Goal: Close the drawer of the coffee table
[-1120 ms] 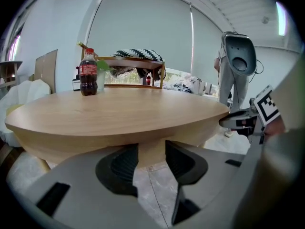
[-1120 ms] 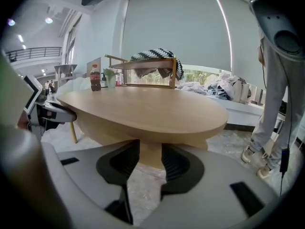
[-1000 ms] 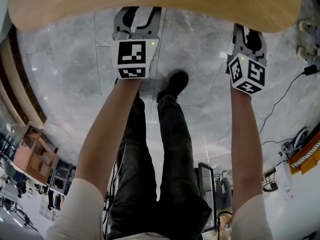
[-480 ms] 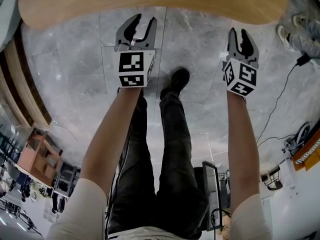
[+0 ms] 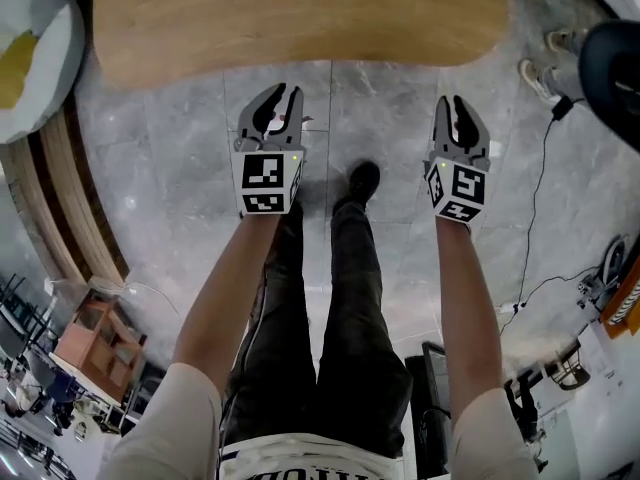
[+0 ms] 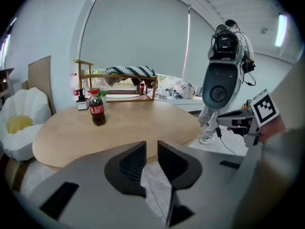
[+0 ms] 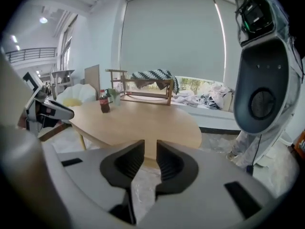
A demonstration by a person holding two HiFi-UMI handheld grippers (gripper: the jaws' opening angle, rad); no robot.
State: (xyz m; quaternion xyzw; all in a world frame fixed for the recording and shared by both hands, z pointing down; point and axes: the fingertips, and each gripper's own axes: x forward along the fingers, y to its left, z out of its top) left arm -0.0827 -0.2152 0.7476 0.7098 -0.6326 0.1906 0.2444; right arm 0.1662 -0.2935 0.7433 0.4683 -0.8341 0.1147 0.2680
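- Coffee table (image 5: 300, 18): top of pale wood, smooth, matt finish.
- Floor (image 5: 170, 168): grey marble-look slabs, polished, faint sheen.
- Bottle (image 6: 97, 109): clear glossy plastic, red label.
- Trousers (image 5: 335, 338): dark cloth, matt.
- Window blind (image 7: 171, 37): pale cloth, smooth, matt.

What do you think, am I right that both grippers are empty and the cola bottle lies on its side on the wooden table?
Not quite. The left gripper view shows the cola bottle standing upright on the wooden table, not on its side. The left gripper and right gripper are indeed empty, fingers closing with nothing between them.
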